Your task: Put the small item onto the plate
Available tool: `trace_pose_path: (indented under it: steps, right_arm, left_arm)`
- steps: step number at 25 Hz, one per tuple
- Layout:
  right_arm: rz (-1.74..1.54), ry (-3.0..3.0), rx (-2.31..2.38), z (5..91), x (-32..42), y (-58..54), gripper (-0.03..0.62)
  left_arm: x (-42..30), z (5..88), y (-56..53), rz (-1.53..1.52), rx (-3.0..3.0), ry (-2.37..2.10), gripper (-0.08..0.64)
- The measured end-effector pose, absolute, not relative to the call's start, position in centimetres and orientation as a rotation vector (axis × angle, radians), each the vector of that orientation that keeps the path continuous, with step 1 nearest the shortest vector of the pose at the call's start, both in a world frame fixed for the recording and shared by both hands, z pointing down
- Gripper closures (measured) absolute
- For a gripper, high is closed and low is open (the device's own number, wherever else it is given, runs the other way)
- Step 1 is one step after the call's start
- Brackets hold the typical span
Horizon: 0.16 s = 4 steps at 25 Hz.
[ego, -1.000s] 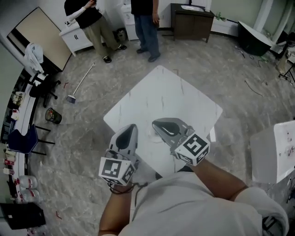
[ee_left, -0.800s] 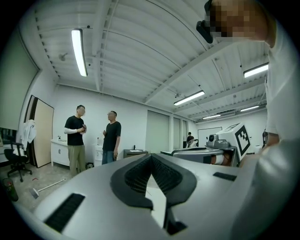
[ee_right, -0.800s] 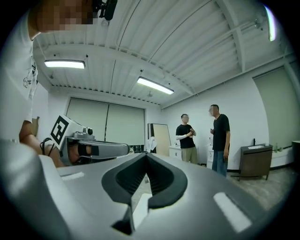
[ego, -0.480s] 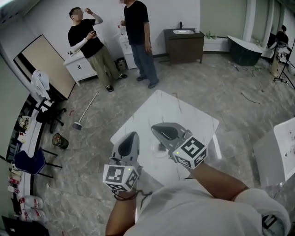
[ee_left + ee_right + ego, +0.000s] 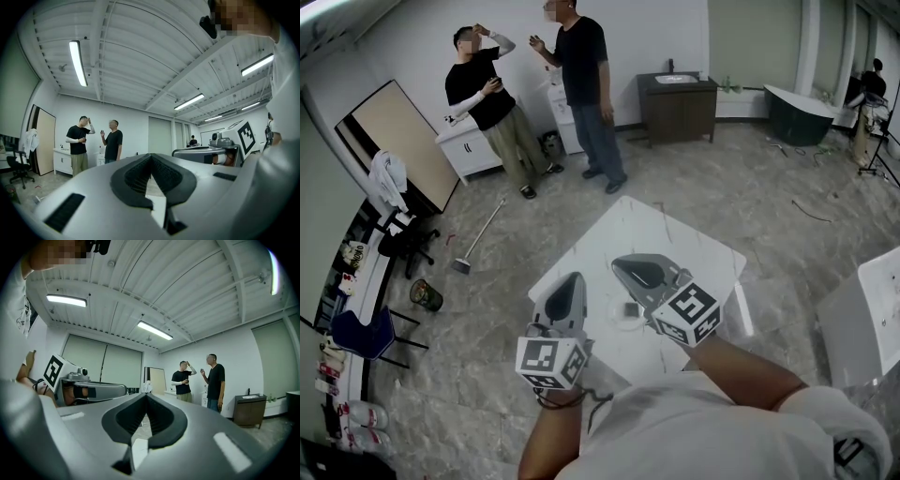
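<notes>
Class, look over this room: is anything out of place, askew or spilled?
A broom lies flat on the floor left of the table, not stood away. On the table nothing is spilled: the small item sits on the plate.

No words, numbers or brand names can be read anywhere. The only printed signs are black-and-white square patterns on the left marker cube [image 5: 551, 361] of the left claw [image 5: 573, 279] and the right marker cube [image 5: 688, 312] of the right claw [image 5: 621, 264]; they are coded shapes, not letters.
</notes>
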State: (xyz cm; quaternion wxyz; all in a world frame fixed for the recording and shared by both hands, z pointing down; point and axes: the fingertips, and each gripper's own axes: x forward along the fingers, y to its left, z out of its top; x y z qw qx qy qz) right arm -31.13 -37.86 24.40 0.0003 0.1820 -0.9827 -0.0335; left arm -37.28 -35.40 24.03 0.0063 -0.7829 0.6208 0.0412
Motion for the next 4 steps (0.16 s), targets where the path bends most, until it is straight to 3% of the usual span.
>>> trace_pose_path:
  steps: [4]
  right_arm:
    - [-0.125, -3.075, 0.612, 23.75, -31.14, -38.51, 0.589]
  left_arm:
    - [-37.49, 23.49, -35.8, 0.136, -2.448, 1.951, 0.554]
